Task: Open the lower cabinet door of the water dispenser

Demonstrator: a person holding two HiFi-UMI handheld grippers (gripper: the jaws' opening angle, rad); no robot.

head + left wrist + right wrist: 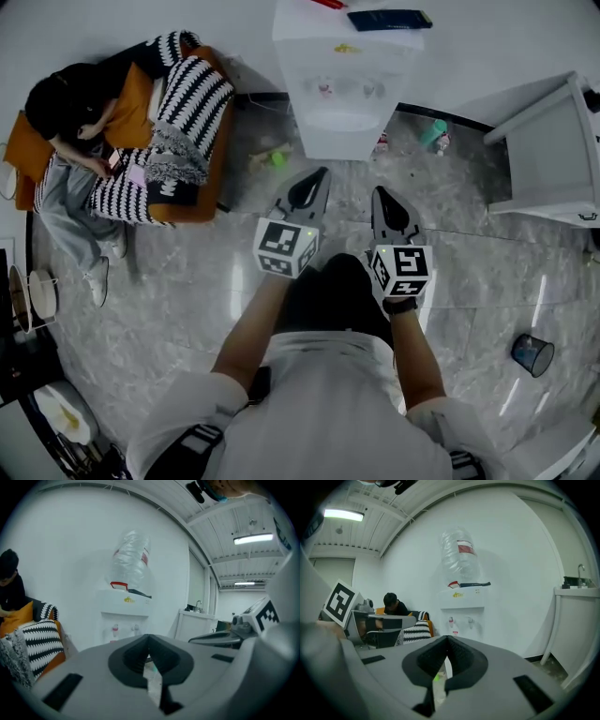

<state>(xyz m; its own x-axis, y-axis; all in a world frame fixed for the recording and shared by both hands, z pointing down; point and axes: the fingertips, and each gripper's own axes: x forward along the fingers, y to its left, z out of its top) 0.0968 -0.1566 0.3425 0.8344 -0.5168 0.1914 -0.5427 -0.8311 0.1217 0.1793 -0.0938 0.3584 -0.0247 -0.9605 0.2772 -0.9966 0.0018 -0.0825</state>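
The white water dispenser stands against the far wall, with a clear bottle on top and two taps on its front. Seen from above, its lower front is strongly foreshortened, and in both gripper views my own jaws hide it. My left gripper and right gripper are side by side, short of the dispenser and pointing at it. Both are shut with nothing between the jaws. In the left gripper view the jaw tips meet below the taps. The right gripper's tips also meet there.
A person sits on an orange sofa with striped cushions at the left. A white cabinet stands at the right. Small green items and a bottle lie on the floor beside the dispenser. A dark cup sits at the right.
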